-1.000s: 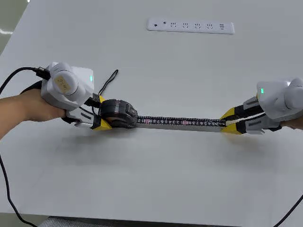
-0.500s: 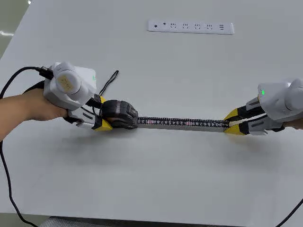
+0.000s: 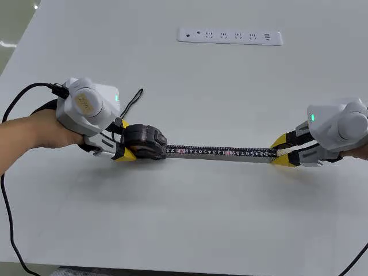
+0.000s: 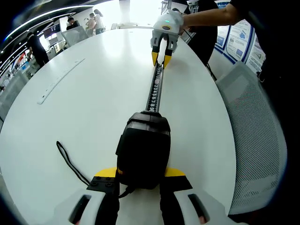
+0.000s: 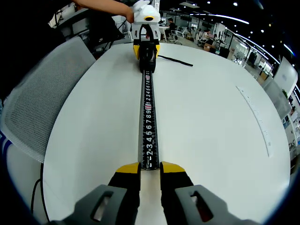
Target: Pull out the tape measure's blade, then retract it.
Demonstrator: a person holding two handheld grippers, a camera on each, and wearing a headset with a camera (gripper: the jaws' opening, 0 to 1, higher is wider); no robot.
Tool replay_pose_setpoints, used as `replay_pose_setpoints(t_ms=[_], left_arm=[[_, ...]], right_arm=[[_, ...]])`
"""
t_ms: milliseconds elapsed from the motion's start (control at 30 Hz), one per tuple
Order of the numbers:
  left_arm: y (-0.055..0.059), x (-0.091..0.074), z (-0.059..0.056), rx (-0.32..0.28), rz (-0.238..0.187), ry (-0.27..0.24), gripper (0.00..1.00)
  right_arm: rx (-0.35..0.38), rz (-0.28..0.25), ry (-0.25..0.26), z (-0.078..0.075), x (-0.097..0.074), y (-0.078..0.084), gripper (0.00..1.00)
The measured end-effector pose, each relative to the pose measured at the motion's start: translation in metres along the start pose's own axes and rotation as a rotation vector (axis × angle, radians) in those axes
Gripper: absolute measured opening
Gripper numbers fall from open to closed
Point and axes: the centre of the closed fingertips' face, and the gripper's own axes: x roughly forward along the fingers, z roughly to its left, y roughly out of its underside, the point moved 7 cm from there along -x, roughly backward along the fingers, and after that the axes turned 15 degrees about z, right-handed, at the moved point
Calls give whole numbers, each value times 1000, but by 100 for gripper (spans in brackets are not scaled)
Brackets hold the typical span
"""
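Left gripper view has the left tool (image 4: 143, 174) nearest, its two yellow-tipped jaws clamped on the sides of the tape measure case (image 4: 143, 147). The case sits on the white worktop (image 4: 93, 93), and its black wrist strap (image 4: 70, 161) trails off to one side. From the mouth of the case the blade (image 4: 153, 91) runs straight away, lying flat along the worktop. At its far end the right tool (image 4: 161, 49) has its jaws pinched on the blade's tip. In the head view a white power strip (image 3: 230, 35) lies well beyond the tape, apart from everything.

With the blade drawn out this far, the pull looks done and the retraction is probably next.

The case looks rigid and chunky, dense for its size, with broad sides that suit a firm squeeze. The blade is likely thin sprung steel: stiff along its curve, quick to buckle if pushed endwise, and slick on its printed face. The tip, where the end hook gives purchase, is the sound place to hold it. Since the spring probably tugs it toward the case, walking the tip back under tension should prevent a whipping snap.
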Motion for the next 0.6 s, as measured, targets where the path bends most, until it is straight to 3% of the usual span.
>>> replay_pose_setpoints(t_ms=[600], left_arm=[[-1,-1,-1,19,1,-23,31]], right_arm=[[5,10,10,0,-1,0,19]])
